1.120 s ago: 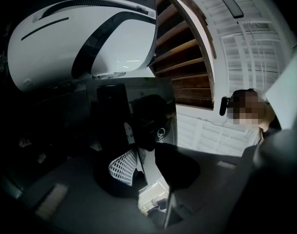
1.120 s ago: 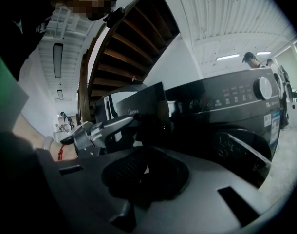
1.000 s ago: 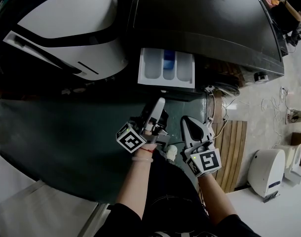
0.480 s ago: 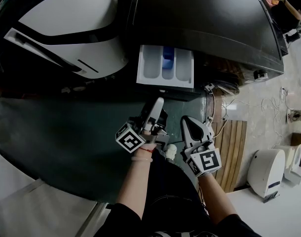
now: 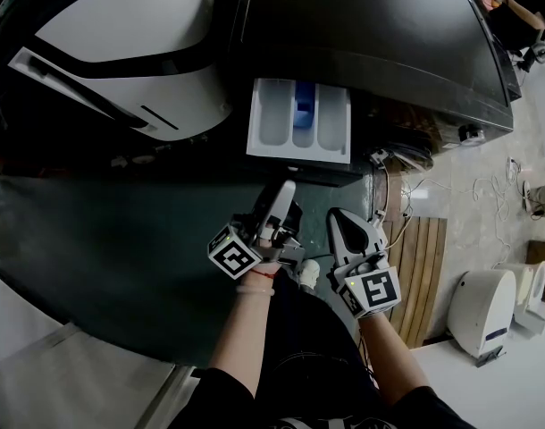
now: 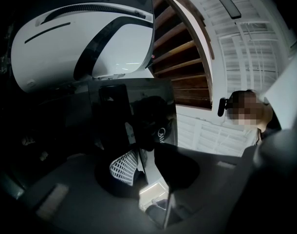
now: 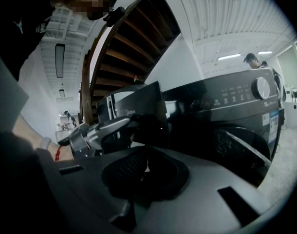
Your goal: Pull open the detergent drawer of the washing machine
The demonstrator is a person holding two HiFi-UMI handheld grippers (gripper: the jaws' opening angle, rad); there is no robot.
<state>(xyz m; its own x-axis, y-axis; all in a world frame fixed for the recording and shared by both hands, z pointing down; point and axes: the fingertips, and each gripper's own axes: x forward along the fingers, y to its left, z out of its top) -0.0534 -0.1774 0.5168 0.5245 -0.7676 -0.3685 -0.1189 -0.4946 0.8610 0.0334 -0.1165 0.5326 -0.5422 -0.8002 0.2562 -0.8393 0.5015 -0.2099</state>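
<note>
Head view: detergent drawer (image 5: pixel 299 125) is pulled out of the black washing machine (image 5: pixel 371 25), sticking out toward 6 o'clock. It's white w/ three compartments and a blue piece at the back of the middle one. A white rounded machine (image 5: pixel 121 47) w/ a black band sits at the drawer's 9 o'clock.

L tool (image 5: pixel 281 195) is at approx 6 o'clock of the drawer, near its front but not touching. Its jaws stand apart, have just been closing a bit, and nothing is between them (L tool (image 6: pixel 146 165) in its own view shows a lit gap).

R tool (image 5: pixel 342 222) is just beside the L tool, at its 3 o'clock. Its jaws are together and empty; the pads meet in its own view (image 7: pixel 143 172). Wooden slat mat (image 5: pixel 424 266) lies on the floor at the R tool's 3 o'clock.
</note>
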